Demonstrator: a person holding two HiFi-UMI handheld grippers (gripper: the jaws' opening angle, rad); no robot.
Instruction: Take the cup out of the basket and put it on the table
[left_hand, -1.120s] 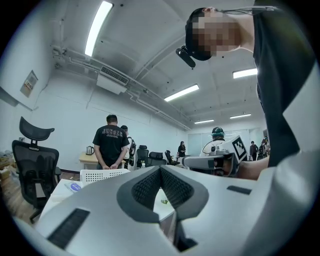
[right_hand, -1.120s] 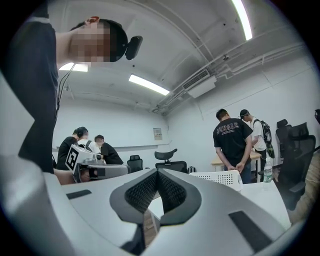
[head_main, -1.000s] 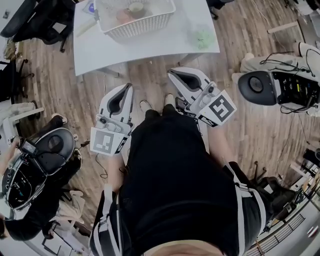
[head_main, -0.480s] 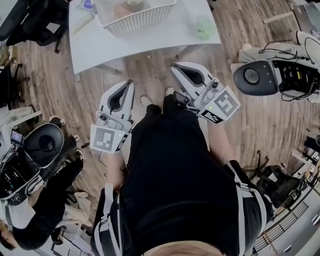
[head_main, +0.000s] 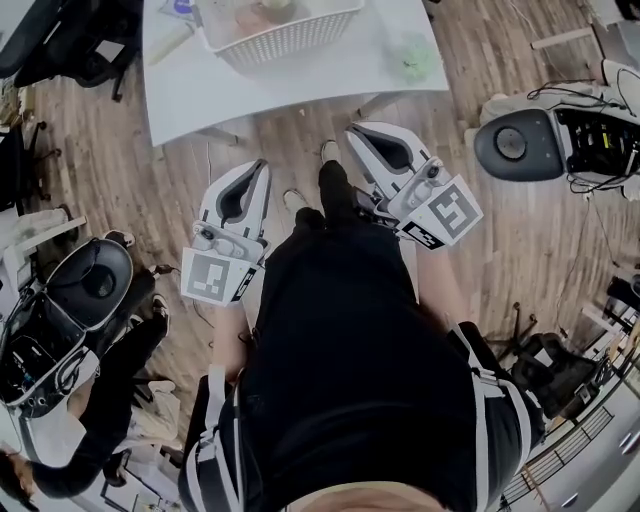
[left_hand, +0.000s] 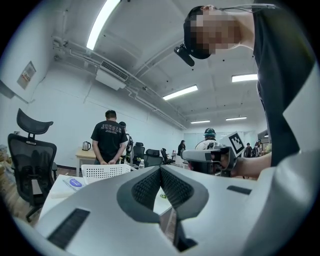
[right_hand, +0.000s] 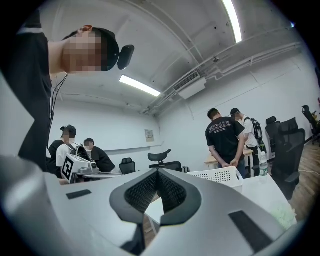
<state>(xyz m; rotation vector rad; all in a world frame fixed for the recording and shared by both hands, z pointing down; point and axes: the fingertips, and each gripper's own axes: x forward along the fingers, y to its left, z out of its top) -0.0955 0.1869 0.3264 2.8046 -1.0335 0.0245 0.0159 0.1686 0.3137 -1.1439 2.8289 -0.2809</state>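
A white perforated basket (head_main: 290, 38) stands on the white table (head_main: 300, 85) at the top of the head view. Inside it lie a few things, one a round cup-like shape (head_main: 277, 8), cut off by the frame edge. My left gripper (head_main: 262, 164) and right gripper (head_main: 351, 129) hang over the wooden floor short of the table's near edge, both shut with nothing between the jaws. The left gripper view shows its shut tips (left_hand: 160, 169) with the basket (left_hand: 102, 171) beyond. From the right gripper (right_hand: 157, 172), the basket (right_hand: 220, 176) lies ahead to the right.
A pale green crumpled thing (head_main: 418, 60) lies on the table right of the basket. Office chairs and gear (head_main: 560, 150) stand on the floor at both sides. A seated person (head_main: 80, 420) is at the lower left. Two people (right_hand: 225, 140) stand behind the table beside a water bottle (right_hand: 263, 162).
The table and basket have slid slightly up in the head view. One of my feet has stepped forward between the grippers. Both grippers stay shut and hold their places.
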